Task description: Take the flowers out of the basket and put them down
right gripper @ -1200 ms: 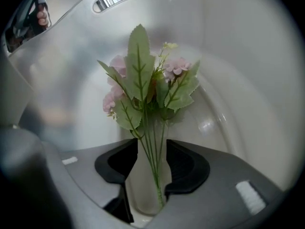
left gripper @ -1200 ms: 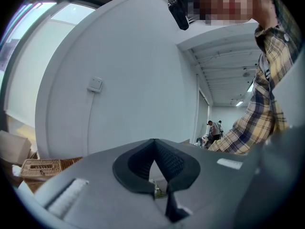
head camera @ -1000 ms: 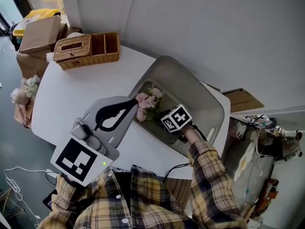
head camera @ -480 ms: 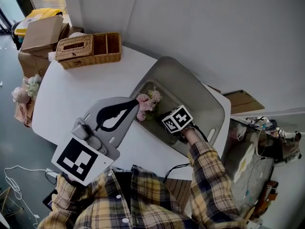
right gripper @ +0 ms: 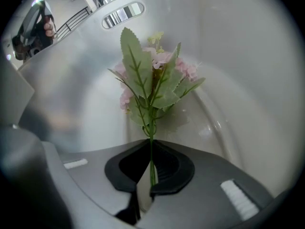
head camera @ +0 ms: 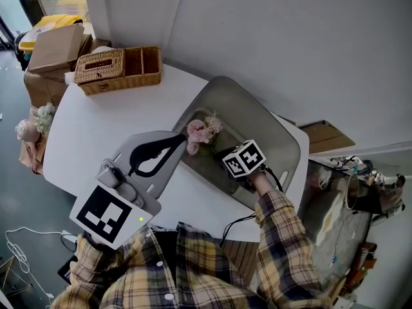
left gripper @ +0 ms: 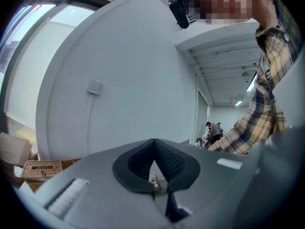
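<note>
We have just closed our right gripper (right gripper: 151,176) on the green stem of the pink flower bunch (right gripper: 153,75), which lies inside the grey plastic basket (head camera: 261,116) at right. Lifting it out and setting it down remain. Our left gripper (head camera: 179,138) waits with its tips pressed together, empty.

Pink flowers (head camera: 199,131) show inside the grey basket (head camera: 259,112) on the white table (head camera: 96,122), wicker box (head camera: 119,68) well apart.

yellow-and-navy plaid shirt (head camera: 193,272), grey left gripper (head camera: 183,138) and right gripper (right gripper: 151,175) with black fingers (right gripper: 170,168), black-and-white marker cubes (head camera: 243,159).
</note>
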Demonstrator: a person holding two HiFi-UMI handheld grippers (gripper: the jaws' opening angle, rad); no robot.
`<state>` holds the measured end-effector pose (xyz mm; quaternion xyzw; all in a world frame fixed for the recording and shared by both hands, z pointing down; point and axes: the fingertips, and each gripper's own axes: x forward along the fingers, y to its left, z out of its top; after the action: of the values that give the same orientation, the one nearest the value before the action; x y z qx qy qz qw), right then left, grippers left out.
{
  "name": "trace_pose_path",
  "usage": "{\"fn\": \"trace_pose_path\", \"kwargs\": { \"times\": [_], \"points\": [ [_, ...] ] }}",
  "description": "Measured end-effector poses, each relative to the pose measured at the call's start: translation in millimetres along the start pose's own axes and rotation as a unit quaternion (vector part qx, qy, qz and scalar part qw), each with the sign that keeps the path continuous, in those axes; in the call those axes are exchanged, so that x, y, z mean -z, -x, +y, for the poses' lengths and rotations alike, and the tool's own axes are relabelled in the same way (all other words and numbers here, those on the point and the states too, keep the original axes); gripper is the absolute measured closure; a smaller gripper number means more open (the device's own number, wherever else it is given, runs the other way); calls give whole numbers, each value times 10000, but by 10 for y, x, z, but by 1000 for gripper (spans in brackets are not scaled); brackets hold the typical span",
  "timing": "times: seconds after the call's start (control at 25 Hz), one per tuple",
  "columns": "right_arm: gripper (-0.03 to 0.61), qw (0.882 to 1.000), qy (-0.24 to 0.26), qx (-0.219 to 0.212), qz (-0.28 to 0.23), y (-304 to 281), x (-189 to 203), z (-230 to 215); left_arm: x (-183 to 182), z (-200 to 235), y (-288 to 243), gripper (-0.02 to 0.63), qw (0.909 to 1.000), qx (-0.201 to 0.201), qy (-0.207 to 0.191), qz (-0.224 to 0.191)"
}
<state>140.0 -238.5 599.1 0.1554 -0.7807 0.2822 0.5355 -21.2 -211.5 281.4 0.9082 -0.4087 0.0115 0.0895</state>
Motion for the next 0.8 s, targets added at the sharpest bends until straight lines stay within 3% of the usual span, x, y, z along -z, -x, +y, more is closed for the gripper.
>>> {"fn": "trace_pose_path", "kwargs": {
  "times": [0.48, 0.8],
  "points": [
    [565, 9926, -70, 352, -1162, 810, -191, 153, -96, -287, 80, 598, 9995, 217, -157, -139],
    [565, 9727, 0, 623, -2235, 1507, -372, 409, -161, -425, 130, 598, 9990, 328, -235, -184]
  ]
}}
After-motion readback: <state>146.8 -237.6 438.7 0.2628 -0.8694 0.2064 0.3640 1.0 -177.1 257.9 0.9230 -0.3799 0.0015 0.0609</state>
